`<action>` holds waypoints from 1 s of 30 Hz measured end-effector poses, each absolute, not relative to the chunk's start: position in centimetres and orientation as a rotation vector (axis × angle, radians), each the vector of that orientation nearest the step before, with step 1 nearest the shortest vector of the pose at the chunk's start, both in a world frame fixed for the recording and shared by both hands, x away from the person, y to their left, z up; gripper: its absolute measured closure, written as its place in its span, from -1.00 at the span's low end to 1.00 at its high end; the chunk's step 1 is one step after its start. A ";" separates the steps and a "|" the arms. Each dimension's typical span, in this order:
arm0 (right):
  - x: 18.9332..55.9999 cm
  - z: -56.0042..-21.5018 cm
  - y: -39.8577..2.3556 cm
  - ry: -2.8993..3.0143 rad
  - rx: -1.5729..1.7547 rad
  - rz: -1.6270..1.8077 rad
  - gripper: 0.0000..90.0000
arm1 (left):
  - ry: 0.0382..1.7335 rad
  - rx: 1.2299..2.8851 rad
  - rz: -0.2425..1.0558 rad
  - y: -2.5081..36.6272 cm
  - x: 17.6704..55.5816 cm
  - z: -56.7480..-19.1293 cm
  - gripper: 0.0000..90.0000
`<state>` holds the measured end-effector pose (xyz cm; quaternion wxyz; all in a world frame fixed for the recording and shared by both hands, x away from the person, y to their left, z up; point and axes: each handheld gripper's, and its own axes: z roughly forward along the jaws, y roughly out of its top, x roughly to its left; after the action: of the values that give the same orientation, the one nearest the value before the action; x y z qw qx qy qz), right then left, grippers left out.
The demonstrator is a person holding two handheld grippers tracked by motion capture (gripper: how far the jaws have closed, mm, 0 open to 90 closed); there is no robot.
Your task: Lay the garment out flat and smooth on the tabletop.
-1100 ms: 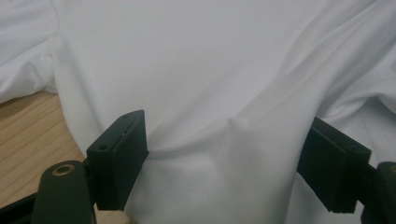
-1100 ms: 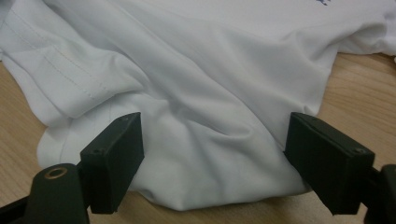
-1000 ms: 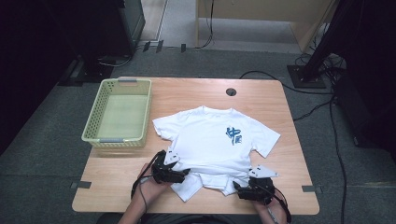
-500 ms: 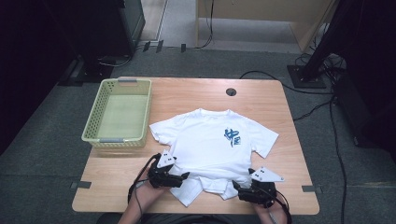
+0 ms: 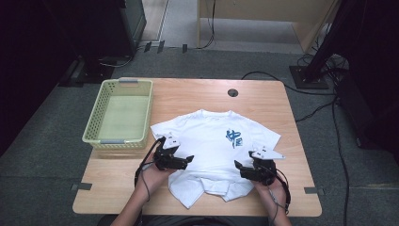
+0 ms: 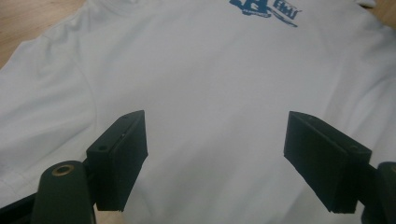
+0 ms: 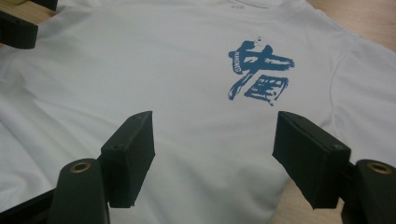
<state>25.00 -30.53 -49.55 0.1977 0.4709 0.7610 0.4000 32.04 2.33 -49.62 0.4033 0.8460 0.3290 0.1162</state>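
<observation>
Two black two-jaw tools hovered over the white cotton T-shirt with a blue brush-style print, which lay face up on the wooden bench beside the pale green plastic basket, its hem rumpled at the near edge. The left tool stood spread with nothing between its jaws; the right tool had just been closing, yet gripped no cloth. To fold well, each should probably pinch a single layer at matching points and lift evenly.
</observation>
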 end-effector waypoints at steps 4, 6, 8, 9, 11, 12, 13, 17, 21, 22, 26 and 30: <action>26.5 -49.6 -30.4 2.147 1.313 1.089 -0.35 | 0.848 2.150 0.302 1.9 33.4 -49.9 -0.51; 27.3 -49.8 -30.3 2.161 1.314 1.075 -0.37 | 0.862 2.142 0.307 1.8 34.1 -50.0 -0.51; 27.9 -50.0 -30.2 2.171 1.311 1.067 -0.40 | 0.872 2.164 0.330 1.7 34.6 -50.2 -0.51; 28.2 -50.1 -30.1 2.173 1.311 1.063 -0.40 | 0.867 2.173 0.342 1.6 34.9 -50.3 -0.51; 28.7 -50.4 -30.1 2.171 1.312 1.058 -0.40 | 0.875 2.172 0.338 1.5 35.3 -50.5 -0.51; 28.9 -50.5 -30.0 2.169 1.313 1.052 -0.40 | 0.879 2.173 0.335 1.5 35.5 -50.6 -0.51; 29.1 -50.7 -30.0 2.169 1.309 1.041 -0.40 | 0.883 2.176 0.331 1.4 35.7 -50.8 -0.51; 30.0 -51.2 -30.1 2.167 1.313 1.003 -0.45 | 0.889 2.195 0.332 1.2 35.9 -51.7 -0.51; 30.4 -52.0 -30.5 2.162 1.344 0.981 -0.47 | 0.877 2.192 0.355 1.2 35.5 -51.9 -0.51; 30.4 -52.1 -30.5 2.166 1.349 0.973 -0.47 | 0.872 2.197 0.361 1.2 35.5 -51.9 -0.51; 30.4 -52.4 -30.4 2.180 1.359 0.956 -0.53 | 0.876 2.199 0.376 1.1 35.2 -52.0 -0.51; 30.0 -52.5 -30.3 2.169 1.365 0.959 -0.55 | 0.881 2.201 0.377 1.2 34.6 -52.0 -0.51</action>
<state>29.99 -30.33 -52.48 0.2013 0.4886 0.7764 0.3434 34.58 1.24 -51.95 0.3622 0.8547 0.3419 0.1464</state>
